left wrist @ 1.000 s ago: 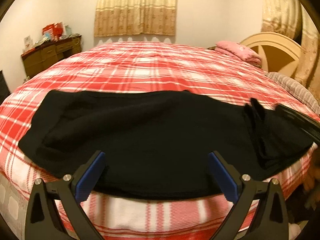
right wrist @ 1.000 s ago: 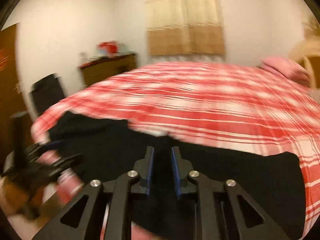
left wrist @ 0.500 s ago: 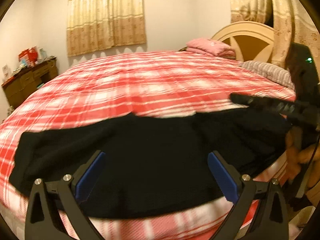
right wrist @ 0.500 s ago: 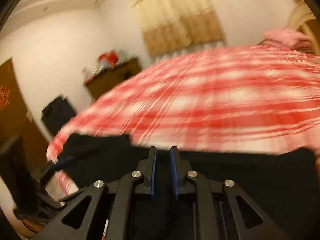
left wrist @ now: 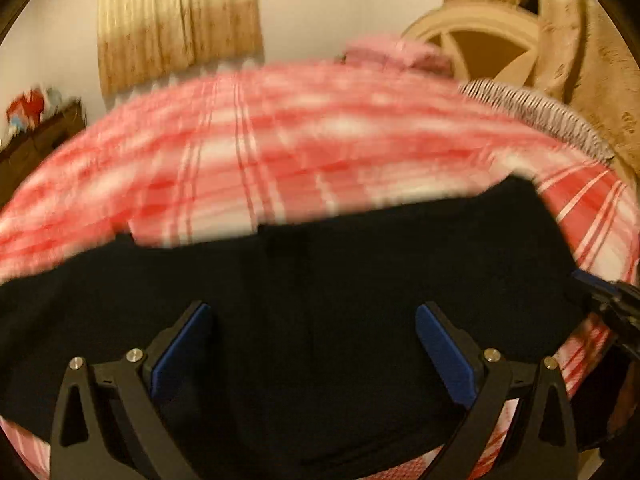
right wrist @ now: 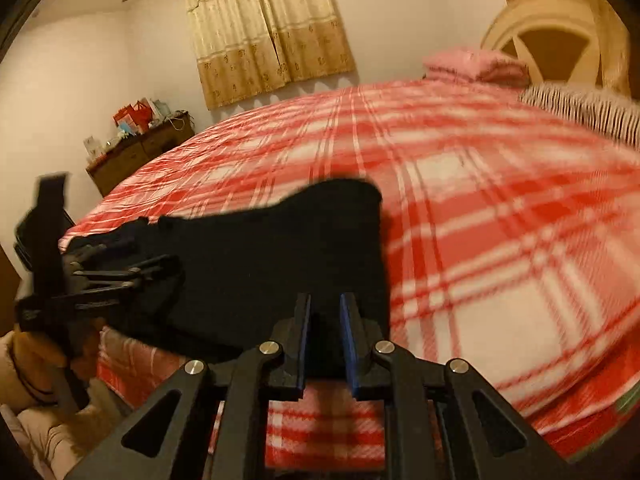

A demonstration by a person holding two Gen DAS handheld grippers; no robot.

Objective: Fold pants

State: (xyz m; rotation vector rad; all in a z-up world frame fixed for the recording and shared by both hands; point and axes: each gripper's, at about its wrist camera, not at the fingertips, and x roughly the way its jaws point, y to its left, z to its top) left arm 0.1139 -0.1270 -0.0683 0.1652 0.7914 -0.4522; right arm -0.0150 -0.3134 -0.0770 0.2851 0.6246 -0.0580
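We hold the left claw (left wrist: 312,344) spread wide over the black fabric pants (left wrist: 320,288) on the red plaid bed (left wrist: 280,152); our right claw (right wrist: 325,320) pinches their edge.

Warm, dim indoor light is tinting both views yellow; motion blur is smearing the plaid bed (left wrist: 280,152), and fisheye edges are curving.
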